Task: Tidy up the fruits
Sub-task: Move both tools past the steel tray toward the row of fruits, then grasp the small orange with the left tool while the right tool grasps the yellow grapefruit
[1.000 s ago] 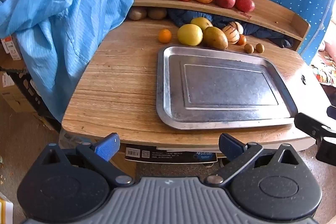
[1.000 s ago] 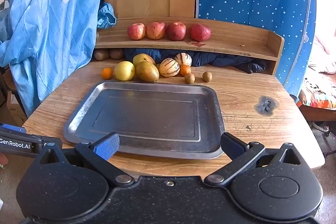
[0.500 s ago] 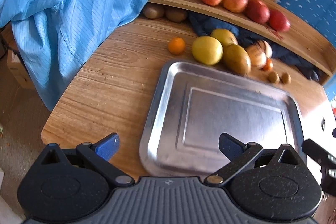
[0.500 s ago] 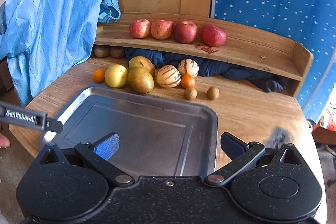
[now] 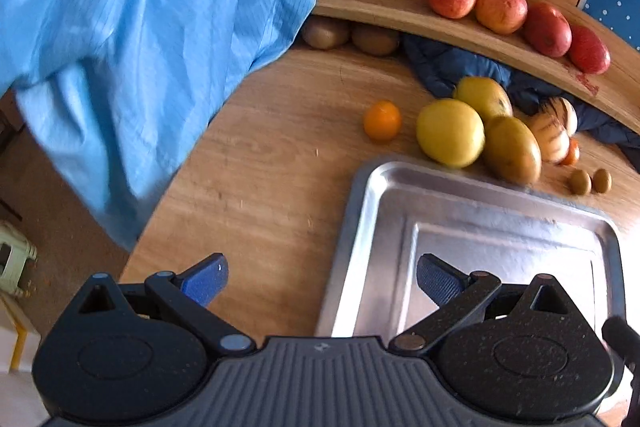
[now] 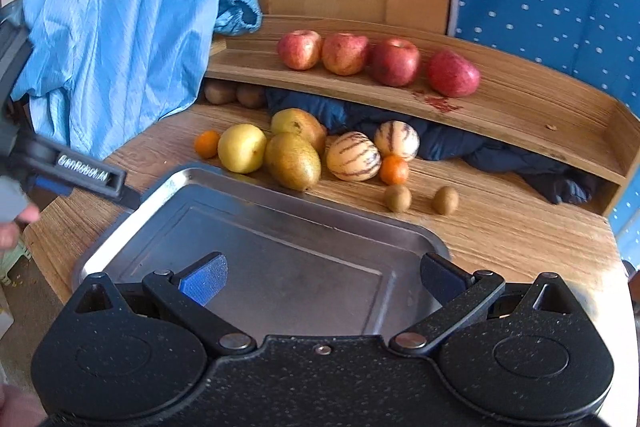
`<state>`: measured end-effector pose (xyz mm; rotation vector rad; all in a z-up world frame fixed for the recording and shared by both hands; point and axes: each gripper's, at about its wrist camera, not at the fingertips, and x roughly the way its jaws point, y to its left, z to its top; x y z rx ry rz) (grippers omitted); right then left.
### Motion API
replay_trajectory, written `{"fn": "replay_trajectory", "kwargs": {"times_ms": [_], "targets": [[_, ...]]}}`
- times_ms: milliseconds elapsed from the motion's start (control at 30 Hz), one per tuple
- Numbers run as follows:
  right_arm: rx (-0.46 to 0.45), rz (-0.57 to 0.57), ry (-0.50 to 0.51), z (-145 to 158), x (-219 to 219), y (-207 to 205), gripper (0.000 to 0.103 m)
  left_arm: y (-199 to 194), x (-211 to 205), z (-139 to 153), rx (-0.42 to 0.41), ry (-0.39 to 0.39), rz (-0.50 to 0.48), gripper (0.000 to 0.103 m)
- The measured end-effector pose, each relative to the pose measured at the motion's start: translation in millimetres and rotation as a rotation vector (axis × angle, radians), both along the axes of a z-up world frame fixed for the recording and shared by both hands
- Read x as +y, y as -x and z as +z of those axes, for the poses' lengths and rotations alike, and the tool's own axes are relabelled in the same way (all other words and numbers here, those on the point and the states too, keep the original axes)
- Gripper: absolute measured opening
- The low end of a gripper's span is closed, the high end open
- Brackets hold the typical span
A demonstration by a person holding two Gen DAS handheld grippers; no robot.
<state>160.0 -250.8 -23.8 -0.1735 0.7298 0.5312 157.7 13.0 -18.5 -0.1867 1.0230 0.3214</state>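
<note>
Both the left gripper and the right gripper are held wide apart and empty above the bare metal tray, with fruit lined behind it.

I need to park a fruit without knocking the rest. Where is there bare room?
The metal tray is bare inside. Bare wood lies left of the tray up to the small orange, and right of the two small kiwis. The shelf is free right of the apples. Crowded: the fruit cluster along the tray's far edge.
</note>
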Motion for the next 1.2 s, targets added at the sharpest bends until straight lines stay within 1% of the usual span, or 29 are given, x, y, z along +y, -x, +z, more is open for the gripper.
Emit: {"fn": "replay_trajectory", "kwargs": {"times_ms": [67, 133, 233, 300, 367, 467, 533, 600, 633, 733, 800, 867, 900, 1000, 1067, 1100, 1200], "targets": [[-0.005, 0.006, 0.012, 0, 10, -6, 0.102, -13, 9, -1, -0.008, 0.014, -0.021, 0.102], [-0.011, 0.001, 0.030, 3, 22, -14, 0.102, -29, 16, -2, 0.004, 0.019, -0.050, 0.102], [-0.027, 0.024, 0.055, 5, 42, -25, 0.102, -50, 24, -6, -0.007, 0.002, -0.115, 0.102], [-0.031, 0.044, 0.083, 5, 57, -34, 0.102, -66, 28, -9, 0.005, -0.009, -0.164, 0.102], [-0.039, 0.076, 0.109, 4, 73, -42, 0.102, -75, 34, -13, -0.002, -0.016, -0.203, 0.102], [-0.067, 0.104, 0.177, 0, 100, -52, 0.102, -89, 43, -20, -0.009, -0.020, -0.261, 0.102], [-0.104, 0.132, 0.230, -3, 120, -57, 0.102, -99, 47, -25, -0.021, -0.015, -0.298, 0.102], [-0.134, 0.151, 0.277, -5, 136, -63, 0.102, -107, 52, -31, -0.020, 0.016, -0.337, 0.101], [-0.142, 0.153, 0.298, -5, 144, -66, 0.101, -112, 53, -32, -0.018, 0.033, -0.353, 0.099], [-0.148, 0.177, 0.335, -7, 157, -74, 0.097, -123, 56, -35, -0.033, 0.087, -0.399, 0.096], [-0.139, 0.188, 0.353, -9, 162, -80, 0.095, -130, 56, -37, -0.042, 0.116, -0.429, 0.092], [-0.119, 0.189, 0.363, -11, 166, -87, 0.092, -133, 58, -39, -0.051, 0.127, -0.437, 0.089], [-0.108, 0.187, 0.366, -13, 169, -90, 0.090, -135, 59, -39, -0.055, 0.137, -0.445, 0.088], [-0.084, 0.191, 0.371, -16, 177, -100, 0.087, -139, 64, -42, -0.059, 0.159, -0.463, 0.087], [-0.073, 0.210, 0.379, -18, 182, -103, 0.086, -141, 66, -44, -0.051, 0.168, -0.479, 0.082], [-0.067, 0.217, 0.385, -20, 185, -104, 0.084, -141, 66, -44, -0.050, 0.169, -0.492, 0.081], [-0.044, 0.221, 0.401, -24, 192, -110, 0.079, -141, 65, -43, -0.056, 0.170, -0.525, 0.075]]}}
